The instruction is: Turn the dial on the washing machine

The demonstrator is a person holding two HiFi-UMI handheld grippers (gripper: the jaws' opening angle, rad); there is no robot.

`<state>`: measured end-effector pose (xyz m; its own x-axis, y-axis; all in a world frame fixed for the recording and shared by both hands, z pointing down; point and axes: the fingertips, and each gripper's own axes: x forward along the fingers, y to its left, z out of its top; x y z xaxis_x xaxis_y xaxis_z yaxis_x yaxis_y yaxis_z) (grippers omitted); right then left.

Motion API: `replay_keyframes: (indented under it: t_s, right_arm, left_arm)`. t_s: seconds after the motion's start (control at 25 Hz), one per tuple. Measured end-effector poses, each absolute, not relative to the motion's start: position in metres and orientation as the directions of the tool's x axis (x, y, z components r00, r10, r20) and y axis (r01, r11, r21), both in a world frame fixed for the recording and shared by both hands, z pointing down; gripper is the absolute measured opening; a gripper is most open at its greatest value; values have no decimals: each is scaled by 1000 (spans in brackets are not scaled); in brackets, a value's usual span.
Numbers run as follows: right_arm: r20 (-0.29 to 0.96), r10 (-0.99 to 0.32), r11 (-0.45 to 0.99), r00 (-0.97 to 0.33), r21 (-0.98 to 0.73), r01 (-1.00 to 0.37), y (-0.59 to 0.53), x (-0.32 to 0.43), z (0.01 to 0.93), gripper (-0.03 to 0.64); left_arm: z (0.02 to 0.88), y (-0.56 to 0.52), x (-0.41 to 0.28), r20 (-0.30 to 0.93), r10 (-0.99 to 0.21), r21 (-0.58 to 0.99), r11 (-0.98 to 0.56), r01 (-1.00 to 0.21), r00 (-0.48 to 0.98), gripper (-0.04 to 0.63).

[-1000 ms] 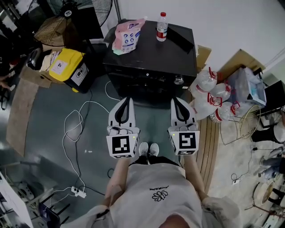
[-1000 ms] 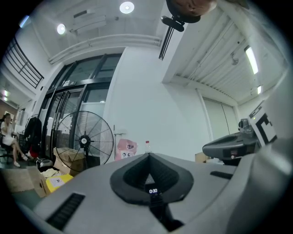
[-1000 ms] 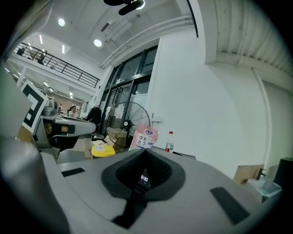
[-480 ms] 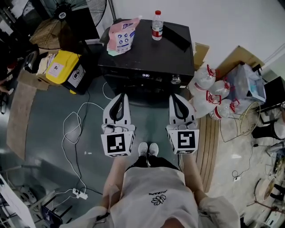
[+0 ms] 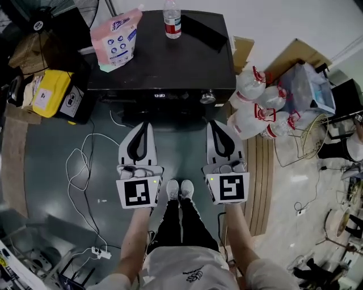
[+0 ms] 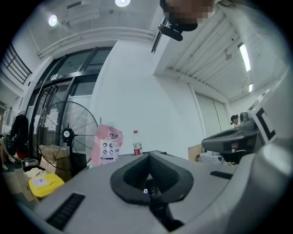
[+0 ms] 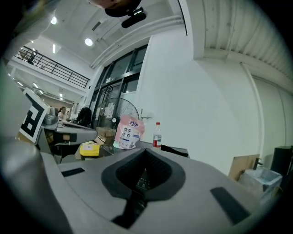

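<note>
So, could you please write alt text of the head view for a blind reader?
From above, a person holds the left gripper and right gripper, both shut and empty, short of a black washing machine with a dial at its front. A pink pouch and bottle stand on top.

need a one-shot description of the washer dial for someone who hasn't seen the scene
Start at the black washing machine against the white wall, pink pouch and water bottle on its top. On its front control strip, right of the small lit display, sits the dial. It is the only round, silvery knob on that dark panel.
</note>
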<state>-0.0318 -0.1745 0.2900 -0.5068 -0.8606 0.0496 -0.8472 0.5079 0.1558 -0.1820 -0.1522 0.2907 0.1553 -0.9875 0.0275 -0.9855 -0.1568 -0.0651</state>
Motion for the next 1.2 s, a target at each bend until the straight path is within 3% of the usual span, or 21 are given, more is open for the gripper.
replay_keyframes:
  t_s: [0.48,0.92,1.2]
  right_arm:
    - [89,-899,436,-428,108,-893,-202,15,392,3]
    - [110,-902,428,-418,104,-898,-210,27,415,3]
    - [118,-909,410,-399,97,-907,-218,35,421,3]
  left_arm:
    - [392,-198,-108,84,-955,-26,-287,-958,284,-2]
    - [412,-220,-78,88,-940,-13,-331,-944,329,-2]
    - [440,-246,-51,164,-907,-53,-402,-914,389,-2]
